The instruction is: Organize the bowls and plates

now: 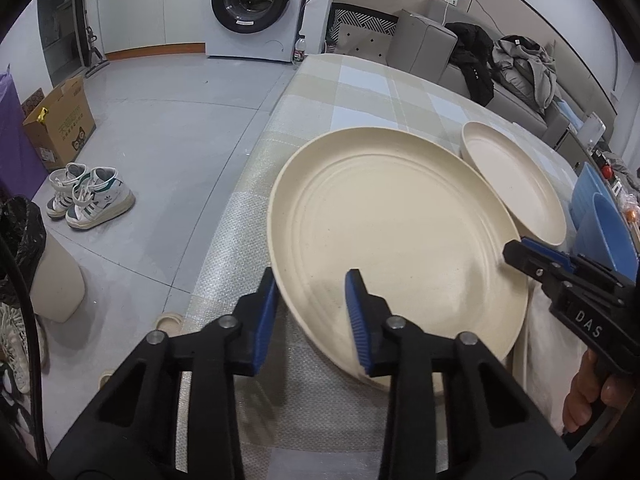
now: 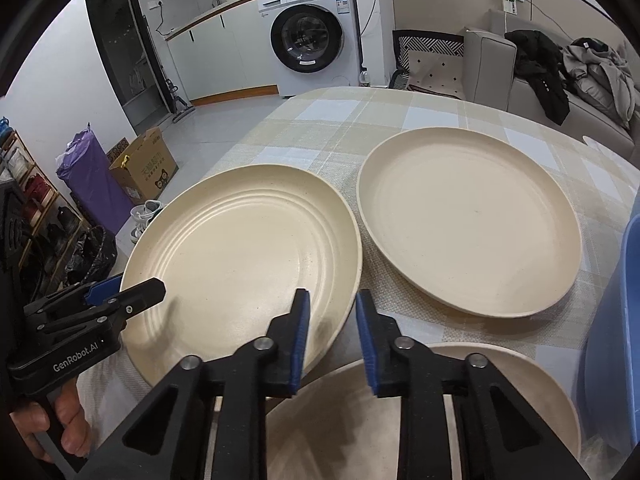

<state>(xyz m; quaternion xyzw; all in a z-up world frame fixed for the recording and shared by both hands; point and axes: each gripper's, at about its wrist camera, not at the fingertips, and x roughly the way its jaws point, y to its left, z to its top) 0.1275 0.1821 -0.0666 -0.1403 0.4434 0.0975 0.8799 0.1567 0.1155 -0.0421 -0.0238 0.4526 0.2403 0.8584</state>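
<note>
A large ribbed cream plate (image 1: 400, 232) (image 2: 240, 248) lies at the left edge of the checked table (image 1: 360, 92). My left gripper (image 1: 313, 280) is shut on its near-left rim, one pad under the edge and one on top. My right gripper (image 2: 332, 296) is shut on the same plate's right rim; in the left wrist view the right gripper (image 1: 516, 248) bites the far right edge. The left gripper (image 2: 152, 288) shows at the plate's left side. A smooth cream plate (image 1: 516, 184) (image 2: 468, 224) lies just right of it. A third cream plate (image 2: 400, 420) sits under my right gripper.
Blue bowls (image 1: 604, 232) (image 2: 616, 340) stand at the table's right. Left of the table the floor drops away with sneakers (image 1: 90, 196), a cardboard box (image 1: 60, 120) and a bin (image 1: 52, 276). A washing machine (image 1: 256, 4) and a sofa with clothes (image 1: 500, 68) stand behind.
</note>
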